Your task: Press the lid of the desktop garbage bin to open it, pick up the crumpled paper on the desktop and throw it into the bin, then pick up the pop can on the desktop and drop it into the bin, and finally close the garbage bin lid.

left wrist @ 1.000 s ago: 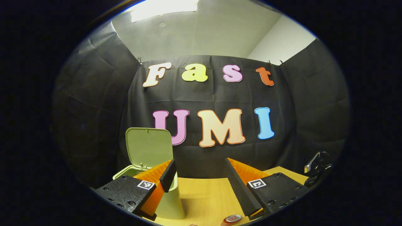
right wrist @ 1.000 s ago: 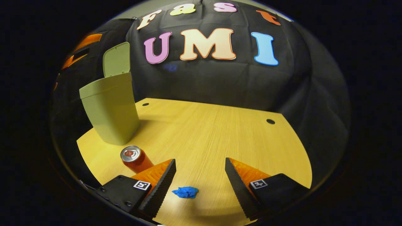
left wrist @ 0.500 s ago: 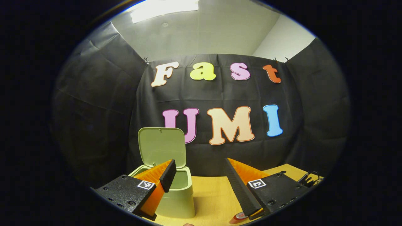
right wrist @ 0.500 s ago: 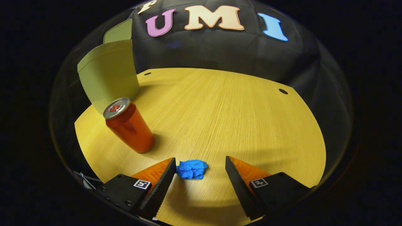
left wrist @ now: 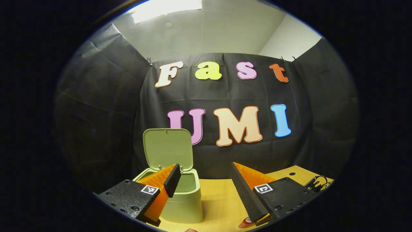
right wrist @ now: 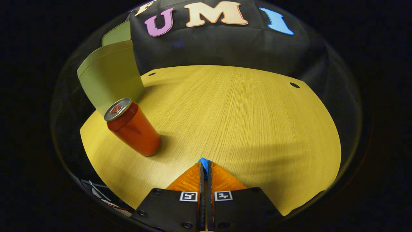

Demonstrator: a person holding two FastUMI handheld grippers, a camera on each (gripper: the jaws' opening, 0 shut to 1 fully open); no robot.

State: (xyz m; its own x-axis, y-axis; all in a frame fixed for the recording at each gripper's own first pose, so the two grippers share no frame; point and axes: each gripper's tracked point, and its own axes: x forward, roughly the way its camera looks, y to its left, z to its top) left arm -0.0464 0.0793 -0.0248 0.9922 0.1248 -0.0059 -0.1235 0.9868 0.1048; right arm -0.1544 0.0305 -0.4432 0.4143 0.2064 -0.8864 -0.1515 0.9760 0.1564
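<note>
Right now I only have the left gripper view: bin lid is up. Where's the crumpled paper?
Observer: In the right gripper view, the right gripper has its jaws shut on the blue crumpled paper, low over the table.
Operator: Is the can upright?
Observer: Yes. The pop can stands upright on the table, to the left of the paper and apart from it.
Operator: Where's the bin from there?
Observer: The bin is farther off to the left, just beyond the can.
</note>
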